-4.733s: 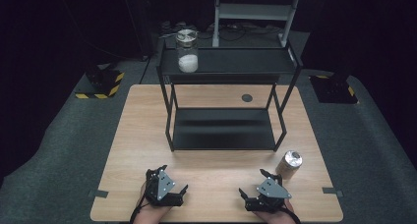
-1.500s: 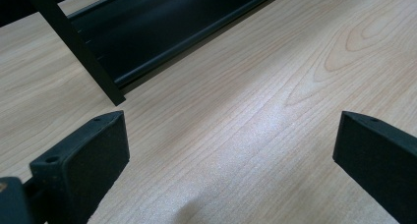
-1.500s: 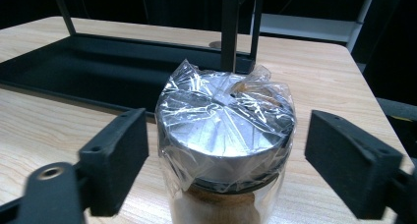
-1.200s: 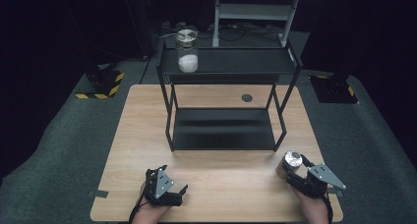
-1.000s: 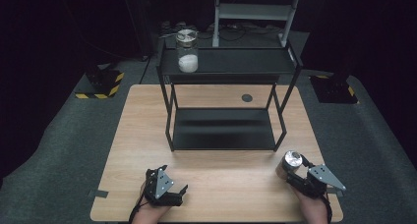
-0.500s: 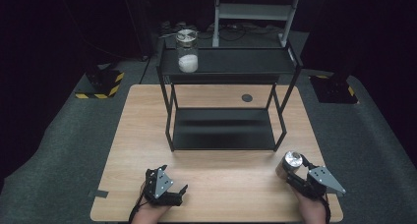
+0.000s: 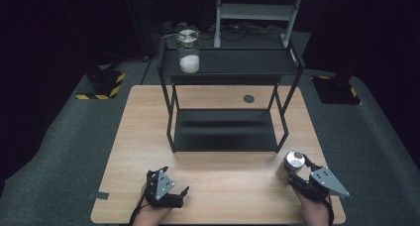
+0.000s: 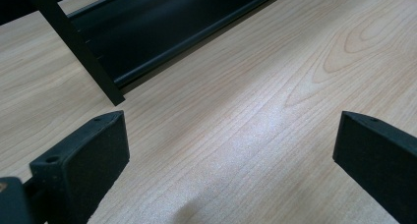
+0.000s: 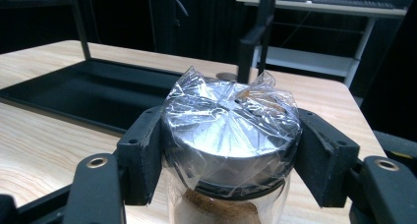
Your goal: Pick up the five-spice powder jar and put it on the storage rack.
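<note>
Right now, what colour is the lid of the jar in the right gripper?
Silver, under clear crinkled wrap; the lid shows best in the right gripper view.

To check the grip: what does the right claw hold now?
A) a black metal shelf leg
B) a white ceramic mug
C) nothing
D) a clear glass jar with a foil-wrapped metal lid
D: the right claw presses both sides of the lid of the clear glass jar with a foil-wrapped metal lid.
</note>
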### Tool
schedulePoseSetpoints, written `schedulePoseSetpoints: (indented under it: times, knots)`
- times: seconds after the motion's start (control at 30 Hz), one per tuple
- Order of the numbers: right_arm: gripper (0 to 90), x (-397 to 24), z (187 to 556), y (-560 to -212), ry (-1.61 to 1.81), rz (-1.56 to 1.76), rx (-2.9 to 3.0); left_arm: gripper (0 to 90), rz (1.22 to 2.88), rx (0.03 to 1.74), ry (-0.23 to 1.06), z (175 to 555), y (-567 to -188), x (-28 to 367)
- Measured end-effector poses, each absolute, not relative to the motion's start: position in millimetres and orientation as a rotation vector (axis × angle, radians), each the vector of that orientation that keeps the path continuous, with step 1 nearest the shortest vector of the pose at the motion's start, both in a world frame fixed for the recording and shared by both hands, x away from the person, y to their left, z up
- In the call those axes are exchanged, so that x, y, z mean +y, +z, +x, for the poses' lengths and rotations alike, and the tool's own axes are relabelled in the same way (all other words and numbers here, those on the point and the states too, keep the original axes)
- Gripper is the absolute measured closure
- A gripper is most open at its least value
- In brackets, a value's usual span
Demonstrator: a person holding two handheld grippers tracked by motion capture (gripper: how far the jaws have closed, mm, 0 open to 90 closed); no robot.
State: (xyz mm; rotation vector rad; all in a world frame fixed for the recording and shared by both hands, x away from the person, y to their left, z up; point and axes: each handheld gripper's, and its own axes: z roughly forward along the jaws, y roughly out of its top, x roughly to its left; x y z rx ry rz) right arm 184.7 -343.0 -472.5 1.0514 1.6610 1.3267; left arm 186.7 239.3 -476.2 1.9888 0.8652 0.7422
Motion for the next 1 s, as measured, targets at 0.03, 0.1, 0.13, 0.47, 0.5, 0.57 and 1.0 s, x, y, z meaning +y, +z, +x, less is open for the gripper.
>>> schedulePoseSetpoints:
  times: [0.03, 0.1, 0.13, 0.47, 0.5, 0.57, 1.0]
  knots:
    - [33.7, -340.8, 184.3, -469.8, 1.336, 1.041, 1.665, 0.9, 1.991, 0.866, 0.743, 186.7, -476.0, 238.8]
    - [33.7, -337.6, 184.2, -467.2, 1.342, 1.029, 1.672, 0.8, 1.994, 0.862, 0.745, 186.7, -476.0, 238.6]
    - [33.7, -335.7, 184.3, -466.0, 1.345, 1.023, 1.675, 0.9, 1.995, 0.86, 0.745, 186.6, -475.9, 238.6]
    - [33.7, -321.7, 185.9, -456.0, 1.385, 0.98, 1.694, 0.8, 1.985, 0.865, 0.737, 186.9, -476.4, 240.4]
    - [33.7, -320.5, 186.3, -455.0, 1.388, 0.978, 1.696, 0.8, 1.986, 0.864, 0.737, 186.9, -476.4, 240.3]
    - [33.7, -318.6, 187.1, -453.0, 1.397, 0.975, 1.695, 0.8, 1.986, 0.863, 0.739, 186.7, -476.5, 240.1]
    - [33.7, -308.8, 188.6, -433.5, 1.445, 0.942, 1.694, 0.8, 1.989, 0.854, 0.741, 186.5, -476.5, 240.3]
